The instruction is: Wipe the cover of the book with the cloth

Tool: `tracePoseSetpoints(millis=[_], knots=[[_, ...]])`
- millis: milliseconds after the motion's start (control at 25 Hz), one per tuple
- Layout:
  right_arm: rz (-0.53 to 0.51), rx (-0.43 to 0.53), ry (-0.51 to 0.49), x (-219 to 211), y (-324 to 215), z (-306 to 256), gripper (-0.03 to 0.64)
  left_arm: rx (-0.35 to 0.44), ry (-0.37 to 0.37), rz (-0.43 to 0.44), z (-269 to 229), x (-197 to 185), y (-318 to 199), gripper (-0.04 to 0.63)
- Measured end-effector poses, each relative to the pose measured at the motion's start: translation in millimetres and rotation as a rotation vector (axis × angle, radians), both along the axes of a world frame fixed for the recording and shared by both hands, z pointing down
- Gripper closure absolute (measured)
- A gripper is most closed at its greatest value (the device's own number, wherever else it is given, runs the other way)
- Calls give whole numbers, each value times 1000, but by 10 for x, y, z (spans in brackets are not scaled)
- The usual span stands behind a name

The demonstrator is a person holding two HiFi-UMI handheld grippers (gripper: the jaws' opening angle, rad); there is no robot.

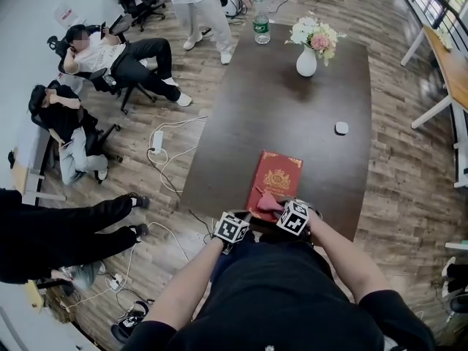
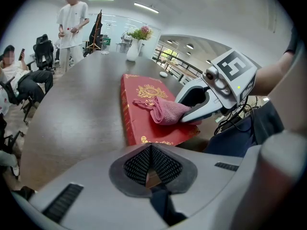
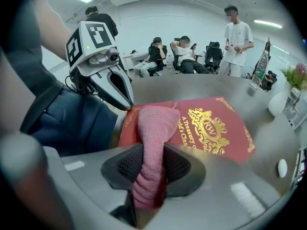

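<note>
The red book lies flat at the near edge of the dark tabletop, gold crest up. The right claw is clamped on the pink cloth, whose free end lies bunched on the near end of the cover (beside the gold lettering). The left claw has its 2 jaws pressed together with nothing between them; it is by the book's near left corner, off the cover. Farther along the tabletop stand a white vase of flowers and a bottle
</note>
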State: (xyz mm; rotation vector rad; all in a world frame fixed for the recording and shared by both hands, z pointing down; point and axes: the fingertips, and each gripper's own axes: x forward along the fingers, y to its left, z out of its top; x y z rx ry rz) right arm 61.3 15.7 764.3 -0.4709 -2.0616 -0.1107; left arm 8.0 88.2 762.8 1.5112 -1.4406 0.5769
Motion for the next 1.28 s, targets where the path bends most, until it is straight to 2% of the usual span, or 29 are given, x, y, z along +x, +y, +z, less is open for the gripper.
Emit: tracePoseSetpoints(millis=[1280], knots=[[56, -3, -21, 352, -201, -24, 497, 2, -5, 3, 5, -15, -4, 600]])
